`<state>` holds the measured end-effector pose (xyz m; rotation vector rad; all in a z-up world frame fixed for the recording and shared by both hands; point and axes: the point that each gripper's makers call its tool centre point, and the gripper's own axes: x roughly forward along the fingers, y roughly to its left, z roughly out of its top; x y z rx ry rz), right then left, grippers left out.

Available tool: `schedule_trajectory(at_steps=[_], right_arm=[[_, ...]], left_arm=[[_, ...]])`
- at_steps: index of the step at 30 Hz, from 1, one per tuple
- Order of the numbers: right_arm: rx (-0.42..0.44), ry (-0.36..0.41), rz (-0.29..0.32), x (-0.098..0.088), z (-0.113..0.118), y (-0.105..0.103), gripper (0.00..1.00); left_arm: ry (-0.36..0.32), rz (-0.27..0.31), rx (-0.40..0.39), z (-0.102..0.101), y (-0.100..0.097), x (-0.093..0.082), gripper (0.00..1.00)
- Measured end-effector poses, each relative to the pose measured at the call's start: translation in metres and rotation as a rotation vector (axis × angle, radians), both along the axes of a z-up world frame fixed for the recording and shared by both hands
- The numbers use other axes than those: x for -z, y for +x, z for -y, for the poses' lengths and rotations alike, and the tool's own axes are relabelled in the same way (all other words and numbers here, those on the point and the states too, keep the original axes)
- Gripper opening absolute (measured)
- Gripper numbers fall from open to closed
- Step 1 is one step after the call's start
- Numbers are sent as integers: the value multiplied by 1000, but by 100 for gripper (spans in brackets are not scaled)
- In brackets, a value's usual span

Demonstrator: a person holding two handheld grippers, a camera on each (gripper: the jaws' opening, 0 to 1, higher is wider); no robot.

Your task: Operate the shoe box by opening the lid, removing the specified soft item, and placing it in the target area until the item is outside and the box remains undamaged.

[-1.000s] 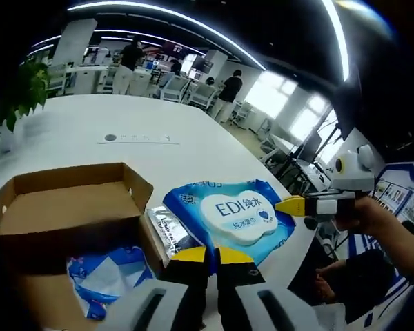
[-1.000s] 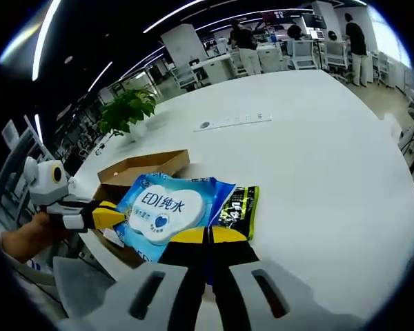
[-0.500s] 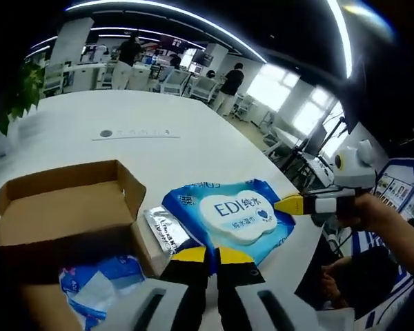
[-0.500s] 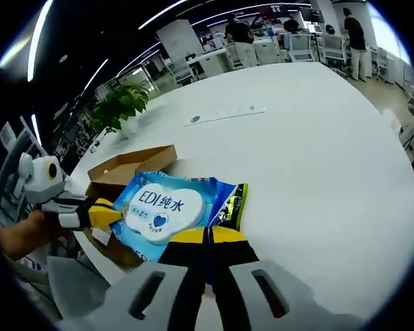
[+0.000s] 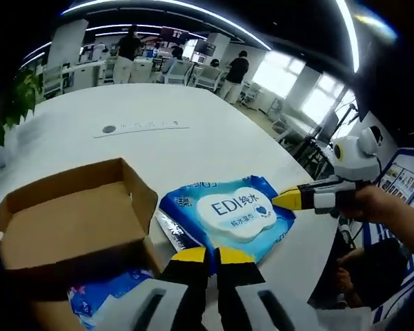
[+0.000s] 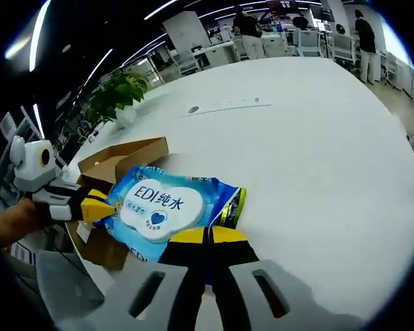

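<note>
Both grippers — left gripper (image 5: 212, 256), right gripper (image 6: 208, 238) — pinch the wipes pack (image 5: 229, 215) at opposite edges, beside the open box (image 5: 69, 214) over the table (image 6: 317, 158). Risk: uneven pull tears or drops it.

Over the last second the blue wipes pack (image 5: 229, 216), pinched at opposite edges by both tools, was carried a little further clear of the open shoe box (image 5: 69, 219). In the left gripper view the silver packet (image 5: 170, 233) beneath it slid mostly under the pack's edge. In the right gripper view the pack (image 6: 164, 209) sank closer to the white desk (image 6: 317, 172), and the left tool (image 6: 90, 208) rode along with it.
</note>
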<state>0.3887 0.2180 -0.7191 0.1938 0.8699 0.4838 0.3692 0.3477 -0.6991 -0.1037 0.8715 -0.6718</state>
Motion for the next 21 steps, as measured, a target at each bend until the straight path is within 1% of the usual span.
schedule_trajectory(at_steps=[3,7,15,21], right_arm=[[-10,-13,-4,9,-2,5,0],[-15,-32,-7,20,-3,11,0],[15,-45,-13,33,0,20,0],[24,-63,-15,44,0,21,0]], left_arm=[[32,-2,8,-1,3,6,2],[52,-3,10,0,6,11,2],[91,-1,29,4,12,16,2],[144,14,54,4,12,22,3]])
